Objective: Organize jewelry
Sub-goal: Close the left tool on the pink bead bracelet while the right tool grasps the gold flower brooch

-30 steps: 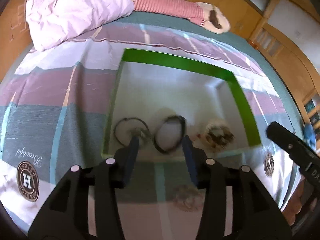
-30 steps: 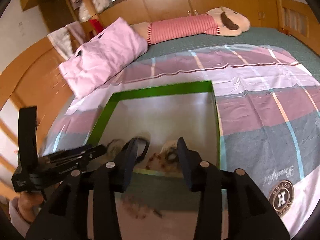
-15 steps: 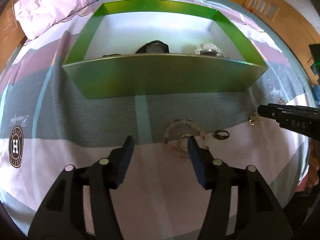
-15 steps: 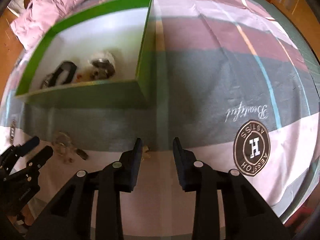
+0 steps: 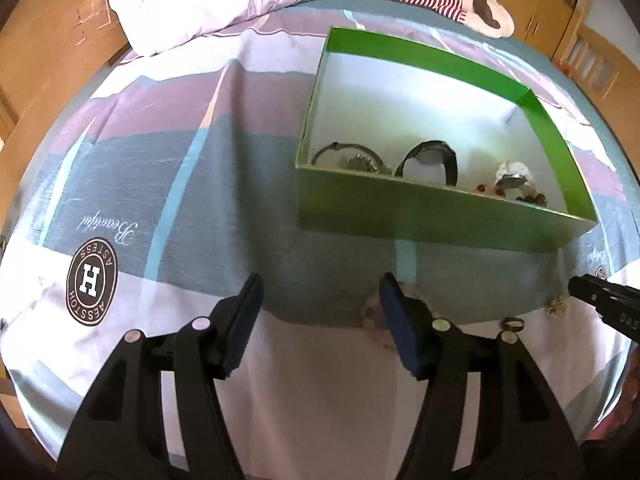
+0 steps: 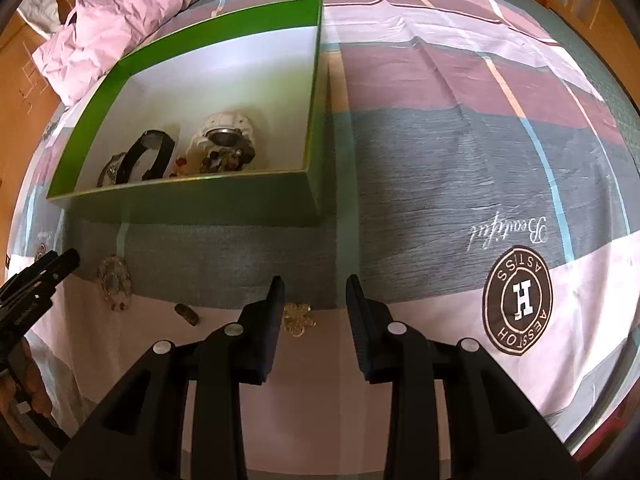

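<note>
Sitting in the green box [image 6: 308,184] are several watches; bracelet [image 6: 115,282], ring [image 6: 187,313] and brooch [image 6: 296,319] remain on the bed; both tools, left tool [image 5: 320,316] and right tool [image 6: 316,312], gape empty.

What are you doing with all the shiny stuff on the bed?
A person holding a gripper in each hand is tidying jewelry into the green box on the bed. Watches and some other pieces already lie inside. A beaded bracelet, a ring and a small gold piece are on the bedspread in front of the box. The right gripper is open, with the gold piece just inside its left finger. The left gripper is open too, beside the bracelet.
</note>
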